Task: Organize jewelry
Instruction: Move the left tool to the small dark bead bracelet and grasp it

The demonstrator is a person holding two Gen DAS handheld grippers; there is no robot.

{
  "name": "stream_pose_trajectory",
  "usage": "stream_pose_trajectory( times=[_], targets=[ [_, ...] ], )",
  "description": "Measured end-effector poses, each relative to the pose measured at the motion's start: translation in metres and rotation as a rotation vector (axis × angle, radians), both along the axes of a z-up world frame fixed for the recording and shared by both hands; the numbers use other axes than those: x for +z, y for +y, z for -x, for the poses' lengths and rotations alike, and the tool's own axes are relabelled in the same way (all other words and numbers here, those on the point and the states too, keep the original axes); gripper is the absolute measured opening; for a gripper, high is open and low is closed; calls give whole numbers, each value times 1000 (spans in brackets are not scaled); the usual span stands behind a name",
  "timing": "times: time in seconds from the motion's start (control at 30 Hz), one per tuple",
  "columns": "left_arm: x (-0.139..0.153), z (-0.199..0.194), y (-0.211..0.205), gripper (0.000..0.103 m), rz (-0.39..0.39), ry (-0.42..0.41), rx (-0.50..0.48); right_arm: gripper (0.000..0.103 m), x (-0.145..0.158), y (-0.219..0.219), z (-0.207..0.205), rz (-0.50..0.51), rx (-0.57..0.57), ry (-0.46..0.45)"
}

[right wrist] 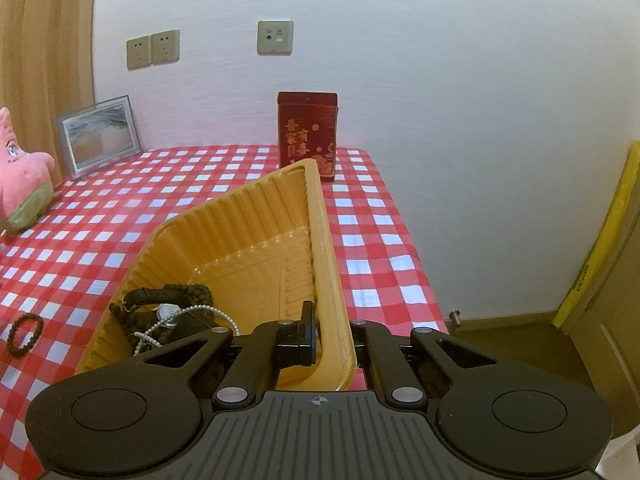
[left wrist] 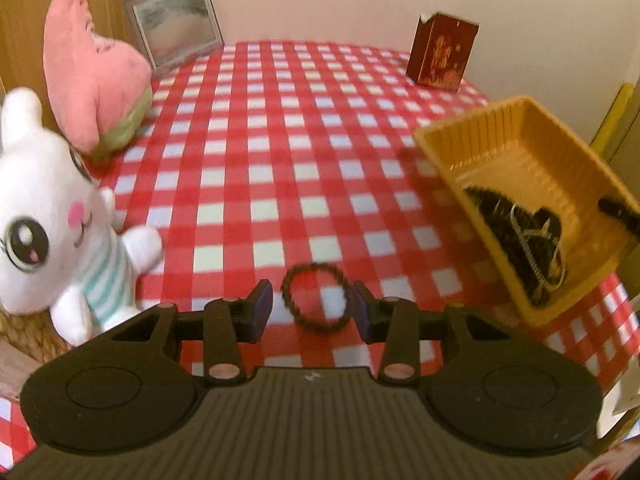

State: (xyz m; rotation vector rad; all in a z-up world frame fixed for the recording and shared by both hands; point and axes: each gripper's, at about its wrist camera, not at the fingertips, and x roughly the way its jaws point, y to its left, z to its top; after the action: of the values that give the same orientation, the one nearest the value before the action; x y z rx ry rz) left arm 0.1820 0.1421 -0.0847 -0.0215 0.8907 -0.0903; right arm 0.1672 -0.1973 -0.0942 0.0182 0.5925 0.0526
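Observation:
A dark bead bracelet (left wrist: 315, 298) lies on the red checked tablecloth (left wrist: 280, 140), right between the fingertips of my open left gripper (left wrist: 312, 312), which hovers just above it. The bracelet also shows at the far left of the right wrist view (right wrist: 25, 335). My right gripper (right wrist: 334, 340) is shut on the side wall of a yellow plastic tray (right wrist: 256, 240) and holds it tilted above the table. The tray (left wrist: 516, 168) holds a black watch, dark bead strands and a silvery chain (right wrist: 168, 316), piled in its low corner.
A white bunny plush (left wrist: 60, 232) and a pink starfish plush (left wrist: 92, 76) stand at the left. A picture frame (left wrist: 176, 20) and a dark red box (left wrist: 442, 52) stand at the back by the wall. The table's right edge drops to the floor (right wrist: 500, 332).

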Motion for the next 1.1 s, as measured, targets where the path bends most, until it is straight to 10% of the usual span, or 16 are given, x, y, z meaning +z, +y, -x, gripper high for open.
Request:
stream_pose_trajectory(
  times=[1.1],
  targets=[
    [-53, -48, -1, 6, -56, 89, -32, 5, -7, 11, -23, -6, 27, 8]
  ],
)
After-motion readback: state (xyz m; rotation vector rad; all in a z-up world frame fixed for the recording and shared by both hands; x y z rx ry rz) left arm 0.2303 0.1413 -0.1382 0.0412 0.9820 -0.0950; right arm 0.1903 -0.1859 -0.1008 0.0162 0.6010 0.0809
